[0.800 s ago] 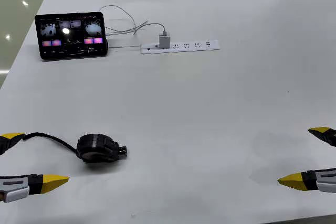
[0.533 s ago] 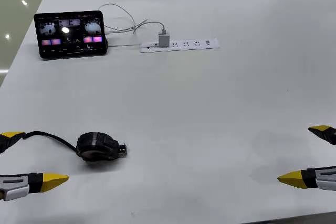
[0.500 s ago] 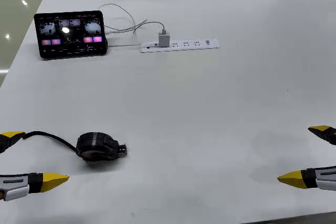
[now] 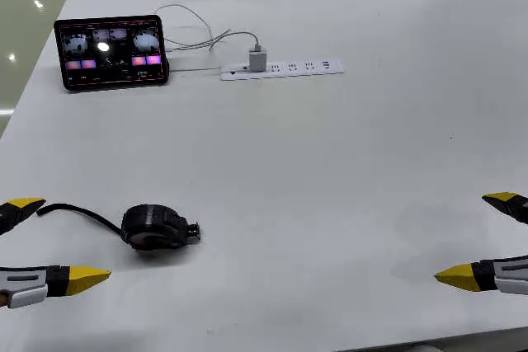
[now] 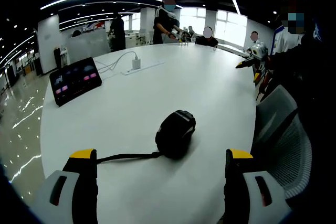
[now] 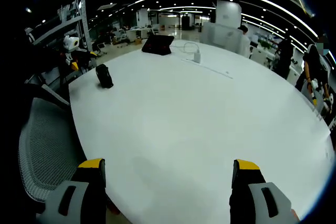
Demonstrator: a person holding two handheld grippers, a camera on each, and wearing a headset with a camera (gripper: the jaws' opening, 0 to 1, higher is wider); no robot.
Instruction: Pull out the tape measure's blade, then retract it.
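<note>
The white table (image 4: pixel 346 154) is mostly bare. At its far left side a dark tablet (image 4: pixel 111 52) stands propped with its screen lit. Beside it lies a white power strip (image 4: pixel 285 69) with one charger (image 4: pixel 258 62) plugged in, and thin white cables (image 4: pixel 194 30) loop from there towards the tablet. All of that is well apart from the work and nothing stands between the grippers.

The tape measure (image 4: pixel 154 228) lies on the table near the front left, a black round case with its blade in. Its black strap (image 4: pixel 78 214) trails off towards the left gripper (image 4: pixel 70 238) and ends just beside one yellow tip. That gripper's jaws are spread wide with nothing between them. The right gripper (image 4: pixel 464 237) sits far across the table, also spread and holding nothing.

The left gripper view looks straight at the case from close by, with a grey mesh chair (image 5: pixel 286 140) at the table's edge. The right gripper view adds shelving and an open office. Both gripper views show several people standing beyond the table.

By count: one tape measure, one tablet, one power strip, one charger, two grippers.
</note>
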